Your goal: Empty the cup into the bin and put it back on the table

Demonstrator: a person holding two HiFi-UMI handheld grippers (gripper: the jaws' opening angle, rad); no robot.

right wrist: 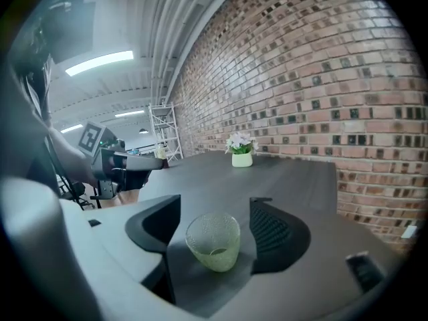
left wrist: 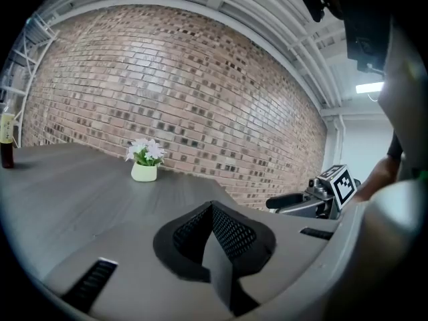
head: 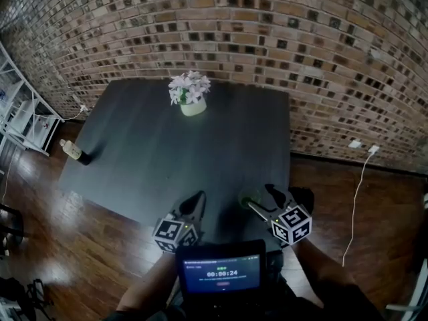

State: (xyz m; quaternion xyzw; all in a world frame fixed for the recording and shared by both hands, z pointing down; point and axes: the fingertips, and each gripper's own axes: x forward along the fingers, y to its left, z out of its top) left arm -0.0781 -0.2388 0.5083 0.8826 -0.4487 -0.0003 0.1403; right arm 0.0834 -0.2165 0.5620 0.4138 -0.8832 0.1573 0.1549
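A potted flower [head: 192,97] stands near the brick wall [head: 267,25], a bottle [head: 73,152] well apart.

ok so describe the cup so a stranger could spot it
Start at the dark table by the brick wall. At its near edge, between the right gripper's open jaws, stands the cup: a small, see-through green glass, unlike the white flower pot at the far edge and the bottle at left.

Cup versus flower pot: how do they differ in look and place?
The cup is see-through greenish glass; the flower pot is opaque and pale. The flower pot carries white flowers; the cup none. The cup stands near, between the open jaws of the right hand-held gripper; the flower pot far back by the brick wall. Both stand upright on the dark table.
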